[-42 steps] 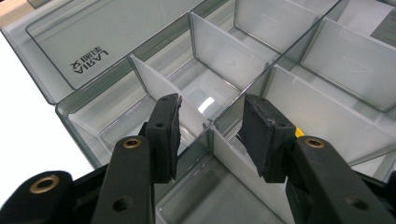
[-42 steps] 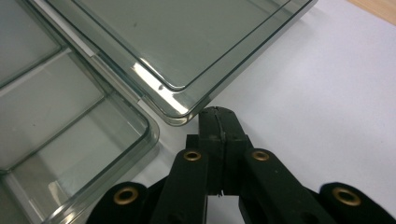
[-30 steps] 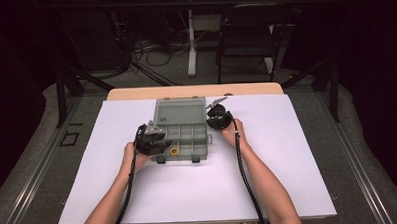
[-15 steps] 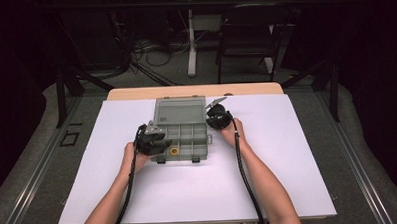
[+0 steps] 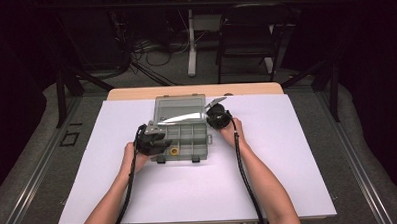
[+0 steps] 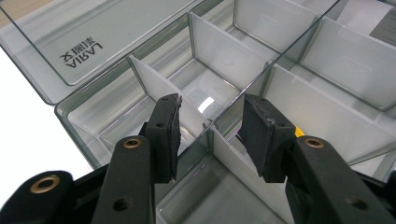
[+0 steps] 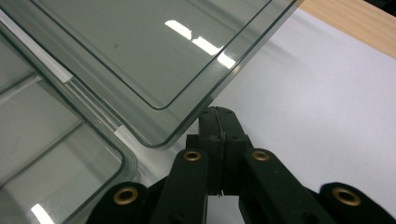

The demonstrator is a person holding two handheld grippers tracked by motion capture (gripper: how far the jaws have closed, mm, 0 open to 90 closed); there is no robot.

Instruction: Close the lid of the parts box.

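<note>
A clear grey compartment box (image 5: 187, 137) lies open on the white table cover, its lid (image 5: 180, 108) raised at the back. My left gripper (image 5: 156, 142) is at the box's front left corner. In the left gripper view its jaws (image 6: 210, 126) stand apart on either side of a divider wall (image 6: 159, 86), with gaps to both pads. A small yellow piece (image 5: 174, 151) lies in a front compartment, partly hidden behind the jaw (image 6: 299, 132). My right gripper (image 5: 214, 114) is at the lid's right corner; its pads are shut (image 7: 217, 119) with nothing between them, the tips against the lid's edge (image 7: 205, 100).
The box sits at the back middle of the white cover (image 5: 288, 164), near the wooden table edge (image 5: 245, 89). A chair (image 5: 248, 30) and a table leg with cables stand on the floor beyond. Wide free surface lies in front and to both sides.
</note>
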